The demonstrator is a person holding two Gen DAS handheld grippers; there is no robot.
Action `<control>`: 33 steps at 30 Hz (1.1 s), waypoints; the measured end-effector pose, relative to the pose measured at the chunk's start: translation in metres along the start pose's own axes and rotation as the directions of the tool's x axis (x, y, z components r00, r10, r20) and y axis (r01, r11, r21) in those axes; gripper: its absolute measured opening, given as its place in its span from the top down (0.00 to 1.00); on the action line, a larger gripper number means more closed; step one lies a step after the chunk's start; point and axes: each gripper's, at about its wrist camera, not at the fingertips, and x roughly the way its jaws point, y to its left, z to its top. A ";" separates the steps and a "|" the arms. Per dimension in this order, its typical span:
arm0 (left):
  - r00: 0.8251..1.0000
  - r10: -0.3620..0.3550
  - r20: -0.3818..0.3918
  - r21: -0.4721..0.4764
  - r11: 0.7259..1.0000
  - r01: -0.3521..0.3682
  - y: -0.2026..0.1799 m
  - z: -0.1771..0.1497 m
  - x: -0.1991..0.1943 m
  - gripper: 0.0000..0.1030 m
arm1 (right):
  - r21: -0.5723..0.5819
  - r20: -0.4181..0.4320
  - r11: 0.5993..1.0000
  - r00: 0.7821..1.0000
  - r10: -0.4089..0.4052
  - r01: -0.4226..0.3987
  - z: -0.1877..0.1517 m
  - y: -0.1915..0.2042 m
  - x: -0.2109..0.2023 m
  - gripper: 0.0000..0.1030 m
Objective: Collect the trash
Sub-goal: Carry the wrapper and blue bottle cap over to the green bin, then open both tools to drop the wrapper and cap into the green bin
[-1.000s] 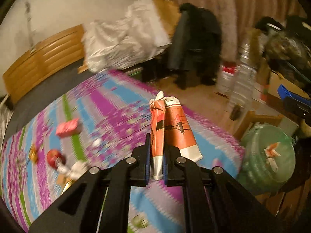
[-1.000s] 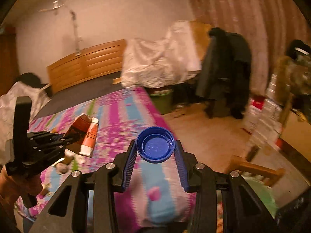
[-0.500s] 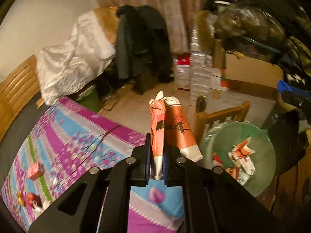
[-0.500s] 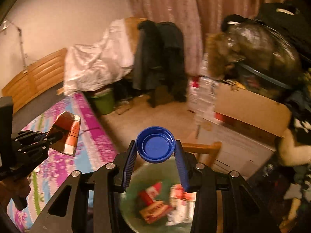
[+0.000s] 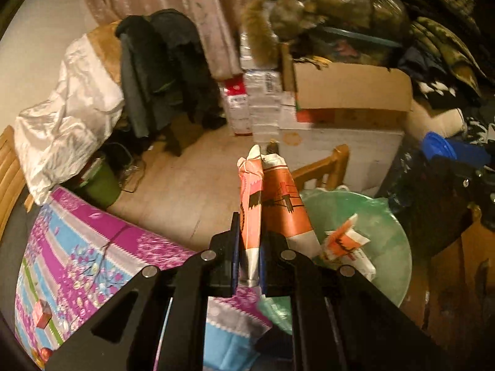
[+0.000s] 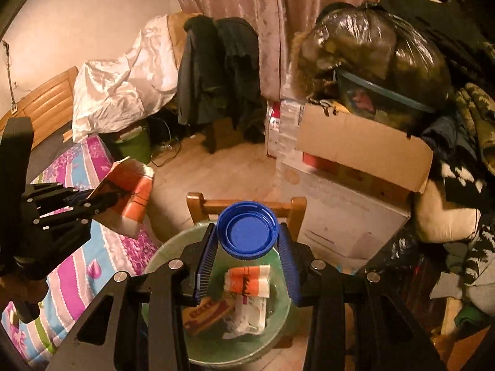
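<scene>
Right wrist view shows a bed (image 6: 77,266) with a purple and blue flowered cover on the left, and just beside it a green bin (image 6: 216,349) lined with a pale bag, in front of a wooden chair (image 6: 247,205). Flattened cartons (image 6: 247,281) lie inside the bin. The right gripper (image 6: 247,247) is above the bin, its jaws pinching a blue lid (image 6: 247,232) by the rim. The left gripper (image 5: 247,244) is over the bed edge beside the bin, its jaws pressed on a crushed orange carton (image 5: 272,204).
</scene>
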 end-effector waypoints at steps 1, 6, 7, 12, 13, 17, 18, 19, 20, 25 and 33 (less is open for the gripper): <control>1.000 -0.011 -0.007 0.006 1.000 0.011 -0.004 0.001 0.004 0.92 | 0.002 -0.005 1.000 1.000 0.000 0.000 -0.003 0.001 -0.002 0.60; 0.999 -0.030 -0.040 0.035 0.999 0.032 -0.021 0.000 0.019 0.92 | 0.015 -0.032 1.000 0.999 0.006 -0.006 -0.012 -0.006 0.004 0.60; 0.999 -0.031 -0.045 0.042 0.999 0.033 -0.024 -0.001 0.021 0.92 | 0.015 -0.038 1.000 0.999 0.009 -0.008 -0.012 -0.008 0.007 0.60; 0.998 -0.027 -0.062 0.058 0.998 0.031 -0.028 -0.003 0.027 0.92 | 0.026 -0.062 0.999 0.998 0.031 -0.030 -0.017 -0.010 0.015 0.60; 0.998 -0.026 -0.064 0.059 0.998 0.029 -0.029 -0.003 0.028 0.92 | 0.028 -0.067 0.999 0.997 0.034 -0.032 -0.019 -0.010 0.018 0.60; 0.997 -0.026 -0.072 0.061 0.998 0.030 -0.028 -0.004 0.030 0.92 | 0.043 -0.086 0.997 0.994 0.063 -0.060 -0.022 -0.009 0.027 0.60; 0.997 -0.029 -0.074 0.058 0.998 0.033 -0.028 -0.003 0.031 0.92 | 0.042 -0.088 0.997 0.994 0.069 -0.065 -0.021 -0.008 0.029 0.60; 0.997 -0.029 -0.075 0.056 0.998 0.034 -0.028 -0.003 0.032 0.92 | 0.039 -0.091 0.997 0.993 0.073 -0.070 -0.021 -0.006 0.031 0.60; 0.997 -0.030 -0.075 0.056 0.998 0.034 -0.028 -0.003 0.032 0.92 | 0.035 -0.094 0.997 0.993 0.076 -0.074 -0.019 -0.006 0.032 0.60; 0.996 -0.060 -0.071 0.039 0.997 0.063 -0.027 0.002 0.033 0.92 | 0.003 -0.095 0.996 0.991 0.093 -0.094 -0.013 0.002 0.036 0.60; 0.986 -0.141 -0.090 -0.037 0.990 0.139 -0.013 -0.003 0.037 0.73 | 0.014 -0.088 0.995 0.991 0.102 -0.102 -0.017 0.001 0.034 0.39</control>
